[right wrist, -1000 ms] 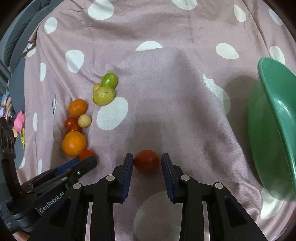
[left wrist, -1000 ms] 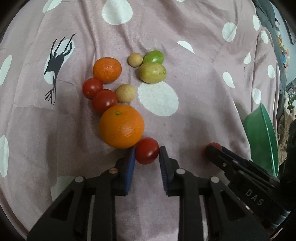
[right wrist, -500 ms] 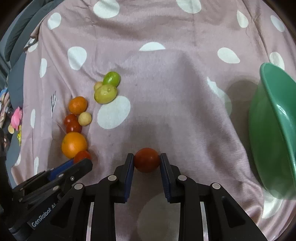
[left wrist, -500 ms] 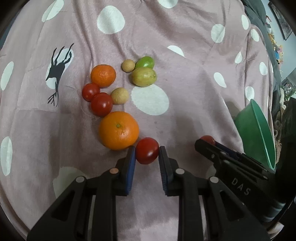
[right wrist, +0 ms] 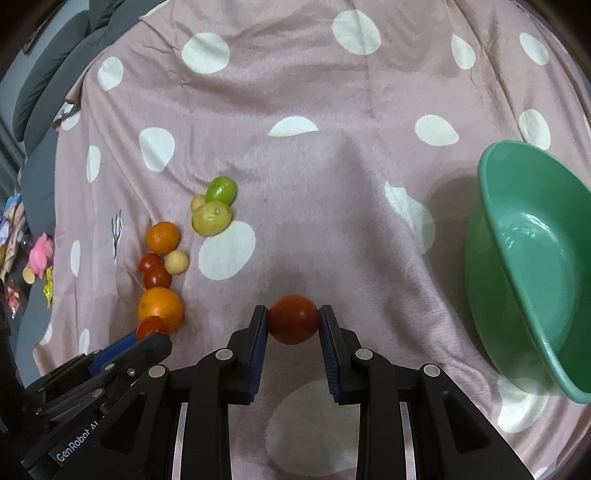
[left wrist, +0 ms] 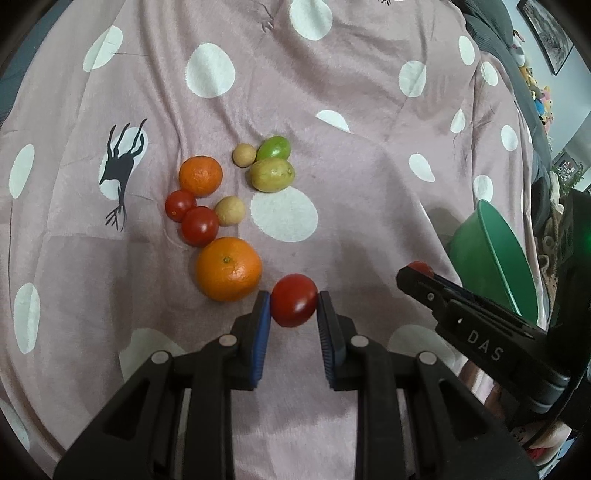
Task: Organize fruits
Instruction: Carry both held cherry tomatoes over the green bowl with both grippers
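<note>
I have each gripper, left (left wrist: 294, 308) and right (right wrist: 293, 320), clamped across a tomato (left wrist: 294, 300) (right wrist: 293, 319) at lower centre: light, soft-skinned, slippery, so I judge gentle mid-body pressure best.

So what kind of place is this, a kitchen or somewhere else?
Probably a bedroom or living room, not a kitchen. The fruit lies on a soft pink blanket with white dots, grey cushions sit at its far edge, and soft toys lie beside it. A framed picture hangs on the wall.

Dim, soft light; fisheye-warped edges
</note>
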Motion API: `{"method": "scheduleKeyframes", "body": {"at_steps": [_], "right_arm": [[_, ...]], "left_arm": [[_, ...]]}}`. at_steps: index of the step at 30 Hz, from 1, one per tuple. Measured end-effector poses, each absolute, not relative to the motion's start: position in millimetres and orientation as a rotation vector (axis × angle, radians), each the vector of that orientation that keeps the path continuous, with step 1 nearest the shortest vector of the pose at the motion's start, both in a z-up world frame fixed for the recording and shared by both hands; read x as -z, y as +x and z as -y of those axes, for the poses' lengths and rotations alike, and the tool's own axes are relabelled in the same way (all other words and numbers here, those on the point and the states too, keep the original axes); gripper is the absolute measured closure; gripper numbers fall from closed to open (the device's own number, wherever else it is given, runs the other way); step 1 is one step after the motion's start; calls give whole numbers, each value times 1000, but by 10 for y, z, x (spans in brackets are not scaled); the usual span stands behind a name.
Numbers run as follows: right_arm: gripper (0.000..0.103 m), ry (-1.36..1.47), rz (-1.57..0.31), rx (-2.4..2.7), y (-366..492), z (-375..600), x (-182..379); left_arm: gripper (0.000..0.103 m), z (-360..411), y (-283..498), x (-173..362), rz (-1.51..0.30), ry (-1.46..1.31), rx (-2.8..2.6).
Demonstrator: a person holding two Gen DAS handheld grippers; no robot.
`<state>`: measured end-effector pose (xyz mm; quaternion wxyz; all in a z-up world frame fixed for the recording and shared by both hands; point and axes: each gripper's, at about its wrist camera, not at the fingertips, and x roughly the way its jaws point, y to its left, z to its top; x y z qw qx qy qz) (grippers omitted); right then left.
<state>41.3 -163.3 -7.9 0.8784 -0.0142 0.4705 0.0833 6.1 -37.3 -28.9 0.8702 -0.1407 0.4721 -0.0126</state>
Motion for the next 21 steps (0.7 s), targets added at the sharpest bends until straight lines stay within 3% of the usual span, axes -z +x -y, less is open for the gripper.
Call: {"method": "scheduleKeyframes", "body": {"at_steps": [21], "right_arm": [[74, -38, -944, -163, 348, 1681, -46]], "left_arm": [[79, 462, -3, 164, -939, -277, 39]]}}
